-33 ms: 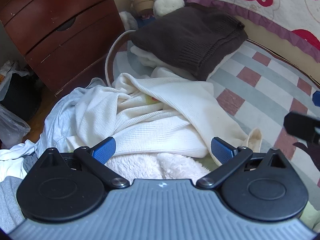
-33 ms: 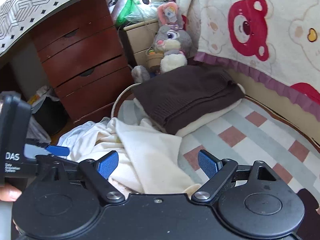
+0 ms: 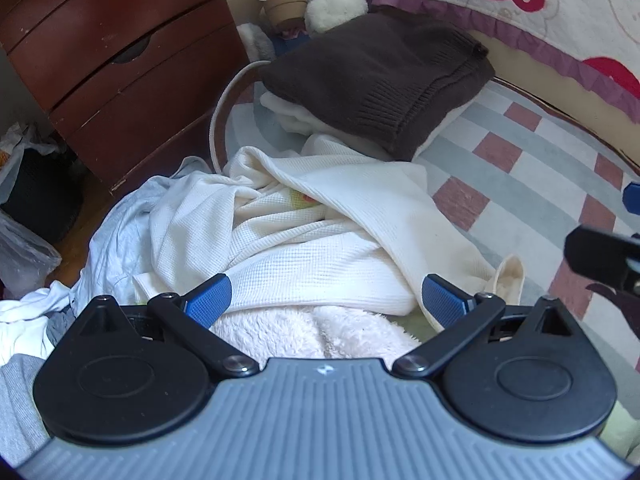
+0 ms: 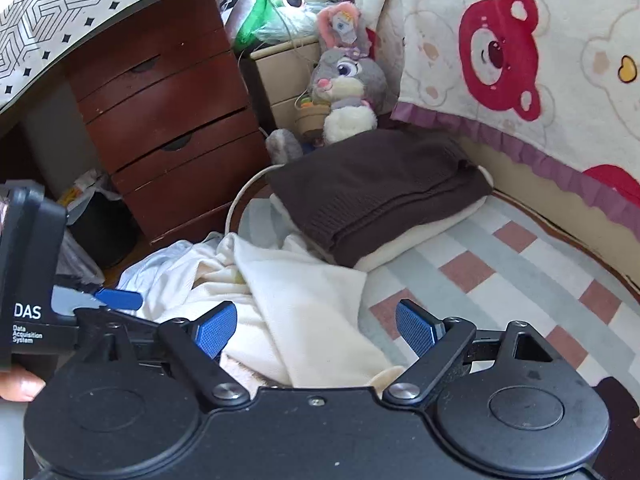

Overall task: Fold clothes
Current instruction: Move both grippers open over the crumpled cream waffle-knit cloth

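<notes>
Both pairs of jaws stand wide apart, gripping nothing. At the left gripper [image 3: 326,300], a crumpled cream waffle-knit garment [image 3: 304,240] lies between and beyond the blue pads, over a fluffy white piece [image 3: 320,332]. At the right gripper [image 4: 316,324], the same cream cloth lies at 12 o'clock. A folded brown sweater [image 4: 372,188] rests farther off at 1 o'clock on the checked rug [image 4: 520,264].

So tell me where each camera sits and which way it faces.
Left wrist: on the left gripper, low over the cream waffle garment, facing the dresser; the right gripper shows at its right edge.
Right wrist: on the right gripper, higher; a fingertip shows.
Shared: brown sweater, plush rabbit.
</notes>
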Demonstrator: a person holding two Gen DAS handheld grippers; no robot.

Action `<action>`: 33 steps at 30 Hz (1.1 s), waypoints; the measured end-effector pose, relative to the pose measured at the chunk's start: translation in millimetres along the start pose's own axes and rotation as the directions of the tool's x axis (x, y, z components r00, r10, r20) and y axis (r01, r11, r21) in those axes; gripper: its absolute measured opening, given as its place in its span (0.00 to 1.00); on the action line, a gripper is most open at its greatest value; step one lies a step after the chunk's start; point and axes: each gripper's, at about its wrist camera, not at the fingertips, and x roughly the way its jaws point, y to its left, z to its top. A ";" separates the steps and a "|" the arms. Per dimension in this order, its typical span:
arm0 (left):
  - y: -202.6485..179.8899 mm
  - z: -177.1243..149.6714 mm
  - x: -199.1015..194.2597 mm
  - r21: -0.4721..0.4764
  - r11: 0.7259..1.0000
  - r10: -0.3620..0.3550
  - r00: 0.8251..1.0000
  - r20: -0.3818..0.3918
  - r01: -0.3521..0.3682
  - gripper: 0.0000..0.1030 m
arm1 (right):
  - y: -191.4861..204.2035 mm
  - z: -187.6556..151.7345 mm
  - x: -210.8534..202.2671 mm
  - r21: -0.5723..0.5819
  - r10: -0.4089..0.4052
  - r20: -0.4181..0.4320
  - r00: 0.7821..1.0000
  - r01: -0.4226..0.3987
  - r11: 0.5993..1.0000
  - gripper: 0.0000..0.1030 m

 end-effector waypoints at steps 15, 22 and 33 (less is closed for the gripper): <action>23.1 14.9 3.3 -0.027 0.998 -0.054 0.998 -0.024 0.053 0.97 | -13.7 -3.5 12.5 0.086 -0.008 -0.082 0.997 0.015 0.996 0.87; 24.1 13.5 10.9 -0.039 0.999 -0.033 0.998 -0.044 0.031 0.97 | -19.3 -5.6 14.3 0.105 -0.024 -0.094 0.995 0.034 0.994 0.87; 23.4 12.2 12.0 -0.043 0.997 -0.060 0.997 -0.049 0.058 0.97 | -24.9 -11.9 27.9 0.105 -0.089 -0.157 0.984 0.106 0.989 0.87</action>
